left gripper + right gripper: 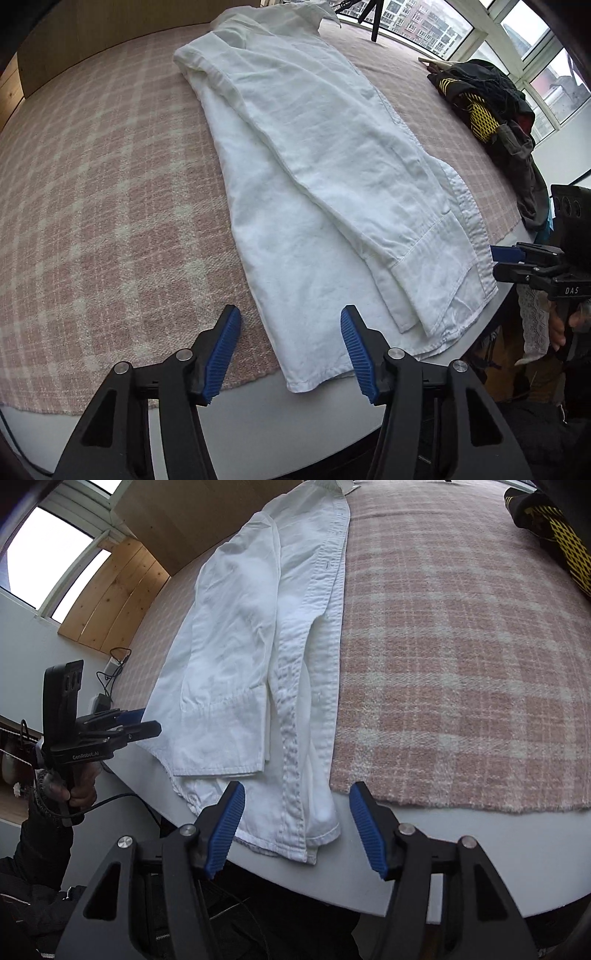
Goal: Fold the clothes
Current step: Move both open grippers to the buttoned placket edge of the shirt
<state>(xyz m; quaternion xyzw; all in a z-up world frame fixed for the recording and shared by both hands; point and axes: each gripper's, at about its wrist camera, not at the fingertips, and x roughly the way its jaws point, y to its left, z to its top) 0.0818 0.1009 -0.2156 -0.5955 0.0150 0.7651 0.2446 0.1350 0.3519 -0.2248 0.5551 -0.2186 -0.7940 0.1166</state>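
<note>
A white button-up shirt (325,173) lies lengthwise on the pink plaid cloth (92,192), its sides and a sleeve folded in over the body and its collar at the far end. The shirt's near hem hangs over the cloth onto the white table edge. My left gripper (291,354) is open just above the hem's left corner, its pads clear of the fabric. My right gripper (297,830) is open over the button-placket corner of the shirt (258,657). Each gripper also shows in the other's view, held by a hand: the right gripper (498,262) and the left gripper (147,722).
A heap of dark clothes with a yellow mesh pattern (491,110) sits at the cloth's far right. The white table rim (266,417) runs close under both grippers. Windows and a tripod leg (375,22) stand behind; cables and a charger (105,698) lie by the left edge.
</note>
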